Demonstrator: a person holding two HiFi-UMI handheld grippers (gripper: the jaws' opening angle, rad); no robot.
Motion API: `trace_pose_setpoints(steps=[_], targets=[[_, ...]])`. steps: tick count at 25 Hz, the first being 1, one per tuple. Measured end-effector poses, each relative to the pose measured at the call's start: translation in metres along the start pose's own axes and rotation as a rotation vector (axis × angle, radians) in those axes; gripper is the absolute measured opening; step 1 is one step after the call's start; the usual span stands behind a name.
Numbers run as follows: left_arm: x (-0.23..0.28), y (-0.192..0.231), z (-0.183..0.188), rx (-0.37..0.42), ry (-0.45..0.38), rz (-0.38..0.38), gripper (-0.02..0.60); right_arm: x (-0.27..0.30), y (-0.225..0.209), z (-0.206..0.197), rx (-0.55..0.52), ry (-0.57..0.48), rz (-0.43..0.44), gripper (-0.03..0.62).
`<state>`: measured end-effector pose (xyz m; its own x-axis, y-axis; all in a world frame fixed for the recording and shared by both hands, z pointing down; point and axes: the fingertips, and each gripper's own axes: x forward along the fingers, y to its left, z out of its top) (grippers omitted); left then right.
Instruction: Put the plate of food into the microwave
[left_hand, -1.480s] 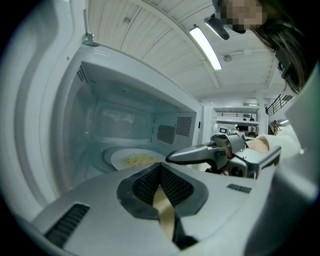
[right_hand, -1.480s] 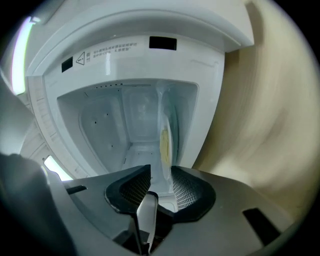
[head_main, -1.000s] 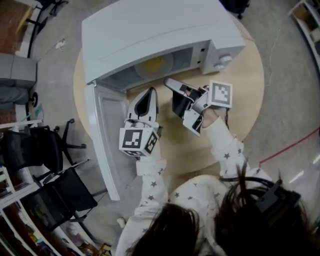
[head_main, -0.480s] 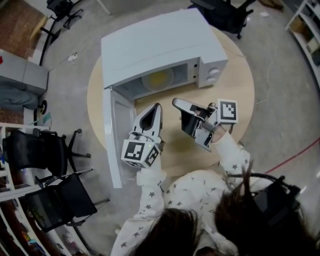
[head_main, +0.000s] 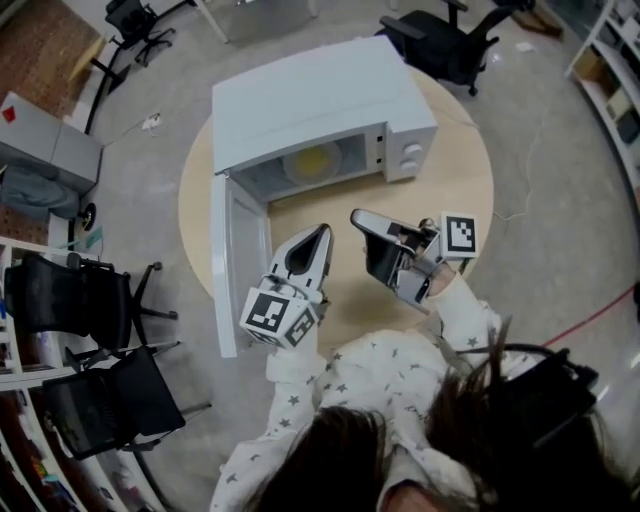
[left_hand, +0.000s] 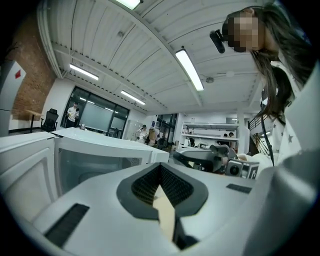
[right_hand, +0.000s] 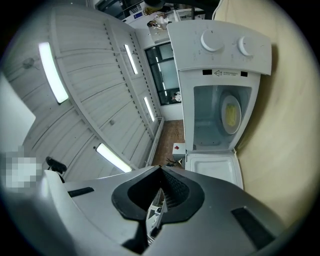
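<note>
The white microwave (head_main: 320, 100) stands at the far side of the round table with its door (head_main: 232, 262) swung wide to the left. Inside it lies the plate of yellow food (head_main: 312, 160), which the right gripper view shows on the turntable as plate (right_hand: 231, 114). My left gripper (head_main: 322, 232) hovers over the table in front of the opening, shut and empty. My right gripper (head_main: 357, 215) hangs beside it to the right, tilted on its side, also shut with nothing in it. The jaws of both meet in their own views, left gripper (left_hand: 161, 170) and right gripper (right_hand: 161, 172).
The wooden table (head_main: 450, 170) is bare in front of the microwave. The open door reaches past the table's left edge. Black office chairs (head_main: 80, 300) stand at the left and another chair (head_main: 440, 40) behind the table. A cable (head_main: 530, 150) trails on the floor at right.
Both grippers have drawn back from the microwave's opening toward the person, and the head camera has pulled away. The plate stays inside.
</note>
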<state>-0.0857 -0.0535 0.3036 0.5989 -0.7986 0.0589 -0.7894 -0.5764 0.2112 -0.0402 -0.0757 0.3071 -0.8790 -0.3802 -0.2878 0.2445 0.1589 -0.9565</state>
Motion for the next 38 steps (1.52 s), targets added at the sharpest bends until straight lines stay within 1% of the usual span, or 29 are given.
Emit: trace_pose_setpoints(steps=[5,9,12,15,20,38], targets=[[-0.014,-0.019,0.010,-0.009,-0.007,-0.022,-0.003,-0.011,0.013,-0.018,0.020,-0.010,0.027,0.006],[-0.016,-0.028,0.013,-0.010,-0.007,-0.035,-0.003,-0.017,0.016,-0.019,0.035,-0.024,0.042,0.006],[-0.016,-0.026,0.016,-0.006,-0.007,-0.038,-0.003,-0.015,0.017,-0.018,0.042,-0.024,0.062,0.006],[-0.017,-0.025,0.021,-0.005,-0.025,-0.030,-0.003,-0.015,0.017,-0.019,0.041,-0.014,0.066,0.006],[-0.019,-0.028,0.018,-0.005,-0.026,-0.025,-0.003,-0.014,0.019,-0.021,0.051,-0.006,0.079,0.006],[-0.020,-0.029,0.020,0.010,-0.025,-0.014,-0.003,-0.012,0.015,-0.022,0.064,0.007,0.081,0.006]])
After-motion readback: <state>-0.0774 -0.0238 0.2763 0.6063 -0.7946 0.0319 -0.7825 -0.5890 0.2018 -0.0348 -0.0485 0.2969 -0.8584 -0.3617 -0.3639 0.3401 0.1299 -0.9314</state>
